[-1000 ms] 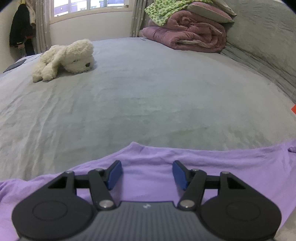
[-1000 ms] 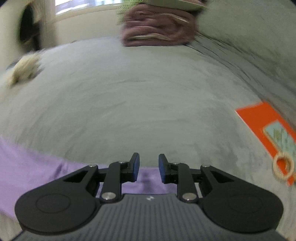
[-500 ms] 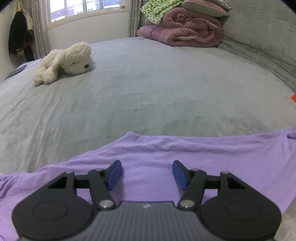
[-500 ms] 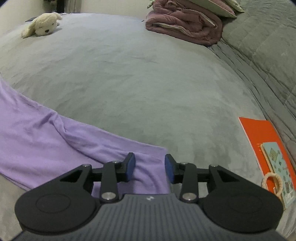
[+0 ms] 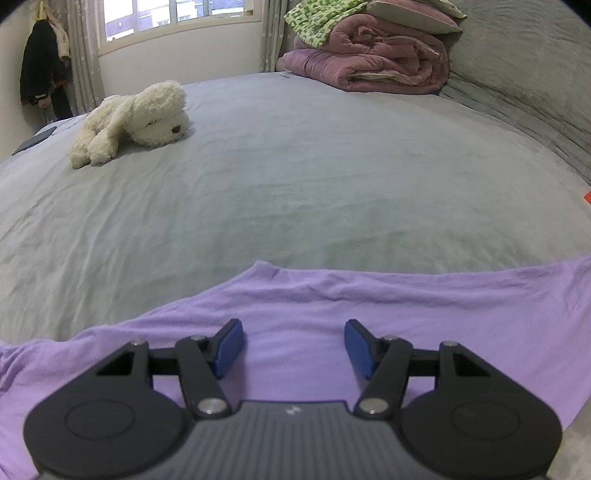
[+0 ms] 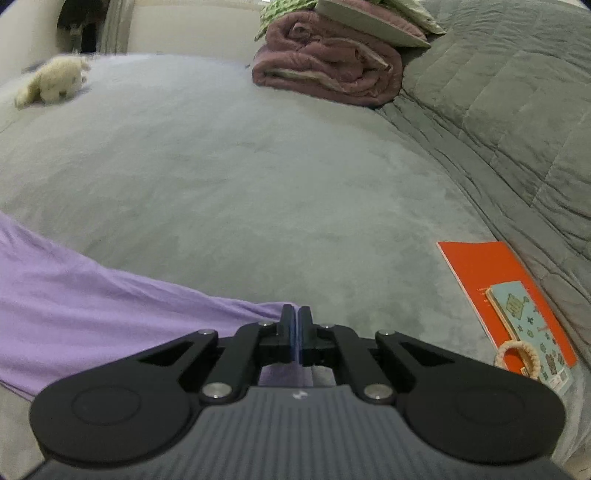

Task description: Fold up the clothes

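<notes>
Left claw state: my left claw [image 5: 293, 345] is spread wide, its 2 blue pads [image 5: 229, 347] well apart and holding nothing.
Right claw state: my right claw [image 6: 295, 332] is pressed together, pinching the corner of the purple garment [image 6: 92, 299] between its pads.
Garment relative to left claw: the purple garment [image 5: 369, 317] lies flat on the bed [image 5: 295, 184] directly under and ahead of my left claw; its far edge runs just beyond the pads and carries on to both sides of the view.
Garment relative to right claw: the cloth stretches from the pinched corner away to the left, with mild creases; the bed to the right of my claw is bare up to the orange folder [image 6: 491, 280].
Count, garments: 1 purple garment.
Count, soft toys: 1 cream plush dog [image 5: 133, 120], lying on its side at the far left of the bed, well apart from the garment.
Count, bedding: 1 folded mauve quilt [image 5: 376, 62] at the far end, with 1 green patterned cloth [image 5: 314, 18] on top.
Count, flat items: 1 orange folder, 1 pale blue booklet [image 6: 524, 314] lying on it, and 1 braided ring [image 6: 511, 356] touching the booklet's near end.
Other: 1 dark coat [image 5: 42, 70] hangs beside the window [image 5: 173, 14].
Writing: small print shows on the folder and booklet; I cannot read it.
</notes>
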`<state>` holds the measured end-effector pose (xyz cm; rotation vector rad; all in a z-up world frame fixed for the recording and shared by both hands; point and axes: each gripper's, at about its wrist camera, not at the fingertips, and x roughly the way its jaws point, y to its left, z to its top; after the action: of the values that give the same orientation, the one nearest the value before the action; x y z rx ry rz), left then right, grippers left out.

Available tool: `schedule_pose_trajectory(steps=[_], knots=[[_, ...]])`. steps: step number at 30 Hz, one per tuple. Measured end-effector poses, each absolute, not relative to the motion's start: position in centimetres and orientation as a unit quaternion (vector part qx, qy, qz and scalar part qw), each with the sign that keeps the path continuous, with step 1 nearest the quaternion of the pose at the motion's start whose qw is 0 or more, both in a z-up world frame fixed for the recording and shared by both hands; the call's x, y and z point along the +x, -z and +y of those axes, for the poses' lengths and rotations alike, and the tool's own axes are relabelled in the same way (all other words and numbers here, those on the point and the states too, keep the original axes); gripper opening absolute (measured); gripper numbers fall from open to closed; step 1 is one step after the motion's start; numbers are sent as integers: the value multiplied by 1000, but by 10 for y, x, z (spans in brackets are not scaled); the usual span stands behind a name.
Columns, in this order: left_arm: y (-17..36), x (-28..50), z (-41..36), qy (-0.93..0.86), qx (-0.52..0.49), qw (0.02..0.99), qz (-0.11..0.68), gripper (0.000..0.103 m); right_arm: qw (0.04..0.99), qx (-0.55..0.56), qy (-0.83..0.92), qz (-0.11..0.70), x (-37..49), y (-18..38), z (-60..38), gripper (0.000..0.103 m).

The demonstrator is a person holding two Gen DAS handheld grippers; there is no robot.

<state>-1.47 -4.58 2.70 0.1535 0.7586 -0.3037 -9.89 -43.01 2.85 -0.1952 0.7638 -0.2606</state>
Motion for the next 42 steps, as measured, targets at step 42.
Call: schedule_pose_trajectory(steps=[42], knots=[[-35,-31,-42,138,35,920,366,63,925,-69,-8,375,-85,-45,-359,14]])
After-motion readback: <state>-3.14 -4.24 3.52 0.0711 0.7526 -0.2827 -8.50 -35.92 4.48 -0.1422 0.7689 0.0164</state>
